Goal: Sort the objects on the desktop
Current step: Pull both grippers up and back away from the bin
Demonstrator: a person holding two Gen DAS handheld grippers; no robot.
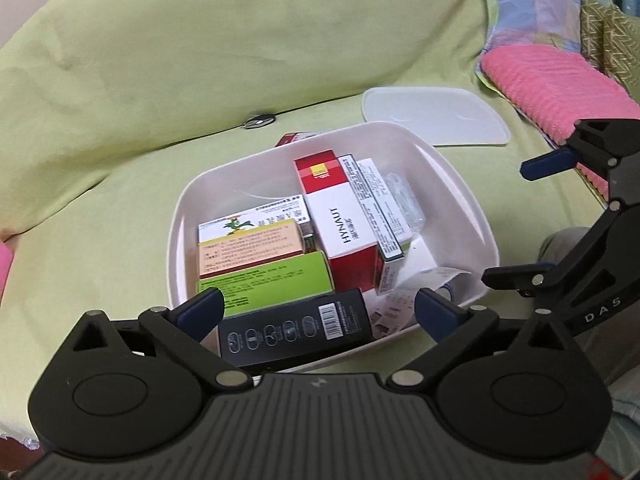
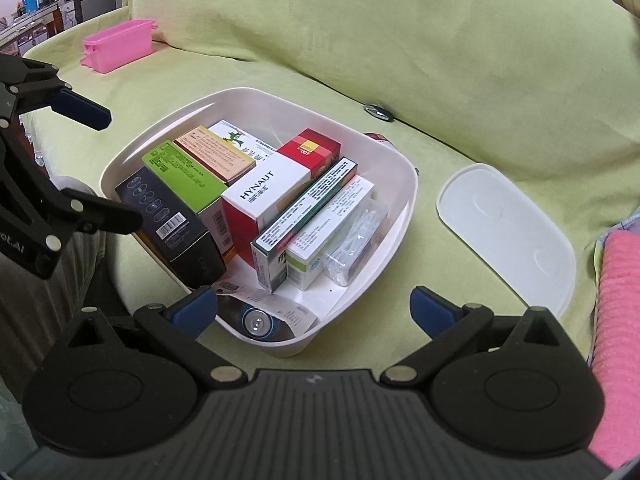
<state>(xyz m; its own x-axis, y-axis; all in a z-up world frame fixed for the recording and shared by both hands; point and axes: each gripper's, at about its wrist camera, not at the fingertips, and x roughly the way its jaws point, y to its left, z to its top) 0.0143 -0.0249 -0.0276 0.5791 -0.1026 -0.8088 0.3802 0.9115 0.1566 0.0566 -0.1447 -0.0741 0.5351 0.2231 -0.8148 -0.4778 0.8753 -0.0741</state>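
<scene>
Where lid (image 2: 508, 236) lies, pink towel (image 2: 616, 320) alongside

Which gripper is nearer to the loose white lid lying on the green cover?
Right. The right gripper hangs open at the tub's near edge, next to the lid. The left gripper, also open, is over the tub's far side.

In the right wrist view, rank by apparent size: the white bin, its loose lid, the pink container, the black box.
1. white bin
2. lid
3. black box; it sits nearer the camera, so unsure
4. pink container
</scene>
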